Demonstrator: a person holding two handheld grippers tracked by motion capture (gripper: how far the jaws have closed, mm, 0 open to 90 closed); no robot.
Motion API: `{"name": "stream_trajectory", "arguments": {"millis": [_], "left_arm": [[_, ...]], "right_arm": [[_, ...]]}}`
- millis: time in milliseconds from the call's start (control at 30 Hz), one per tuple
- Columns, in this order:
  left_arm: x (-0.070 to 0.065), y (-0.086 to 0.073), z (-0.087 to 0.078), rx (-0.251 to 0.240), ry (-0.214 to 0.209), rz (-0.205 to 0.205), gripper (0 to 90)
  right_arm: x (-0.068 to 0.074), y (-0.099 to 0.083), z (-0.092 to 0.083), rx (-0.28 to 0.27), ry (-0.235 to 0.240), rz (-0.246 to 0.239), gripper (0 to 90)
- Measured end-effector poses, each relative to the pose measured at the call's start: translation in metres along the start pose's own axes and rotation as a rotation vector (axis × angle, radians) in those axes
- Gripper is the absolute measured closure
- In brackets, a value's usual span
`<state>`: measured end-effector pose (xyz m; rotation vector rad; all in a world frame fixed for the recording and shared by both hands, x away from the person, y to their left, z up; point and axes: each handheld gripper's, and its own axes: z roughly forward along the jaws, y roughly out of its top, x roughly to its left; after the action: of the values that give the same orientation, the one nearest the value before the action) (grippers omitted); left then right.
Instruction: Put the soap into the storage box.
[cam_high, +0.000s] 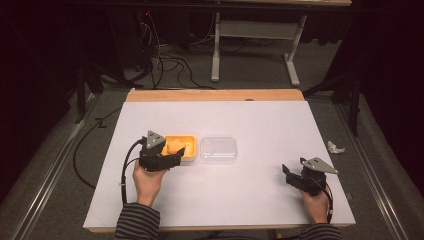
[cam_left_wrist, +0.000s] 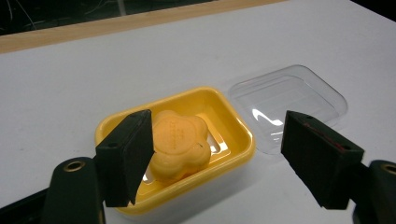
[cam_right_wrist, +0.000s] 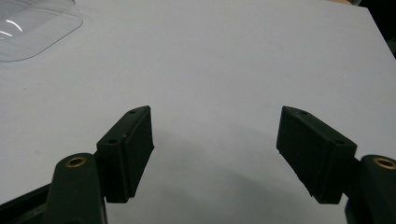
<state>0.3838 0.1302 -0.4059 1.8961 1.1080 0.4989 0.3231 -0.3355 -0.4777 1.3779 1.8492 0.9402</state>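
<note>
Soap (cam_left_wrist: 180, 144) is sitting in the yellow dish (cam_left_wrist: 233, 123) on the white table (cam_high: 260, 120), with the clear lid (cam_left_wrist: 299, 93) lying just beside the dish. The left gripper (cam_left_wrist: 217, 154) is hovering at the dish, jaws spread wide and gripping nothing (one pad is nearly touching the soap). The right gripper (cam_right_wrist: 215, 149) is waiting well apart, jaws likewise released. A good grasp probably means centring both pads on the soap's flanks, clear of the dish rim.

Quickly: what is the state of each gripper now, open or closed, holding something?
Left gripper: open, holding nothing, jaws over the soap.
Right gripper: open, holding nothing.
</note>
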Motion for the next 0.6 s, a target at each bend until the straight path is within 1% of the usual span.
{"name": "stream_trajectory", "arguments": {"millis": [133, 233, 467, 600], "left_arm": [[-0.002, -0.002, -0.002, -0.006, -0.005, 0.005, 25.9], [-0.003, -0.005, -0.005, -0.016, -0.011, 0.000, 25.9], [-0.005, -0.010, -0.009, -0.022, -0.019, -0.008, 25.9], [-0.007, -0.014, -0.012, -0.036, -0.027, -0.020, 25.9]], "right_arm": [[0.000, 0.000, 0.000, -0.002, 0.000, 0.000, 27.5], [0.000, 0.000, 0.000, 0.001, 0.000, -0.002, 27.6], [0.000, 0.000, 0.000, 0.001, -0.001, -0.005, 27.6], [0.000, 0.000, 0.000, 0.003, -0.001, -0.005, 27.6]]}}
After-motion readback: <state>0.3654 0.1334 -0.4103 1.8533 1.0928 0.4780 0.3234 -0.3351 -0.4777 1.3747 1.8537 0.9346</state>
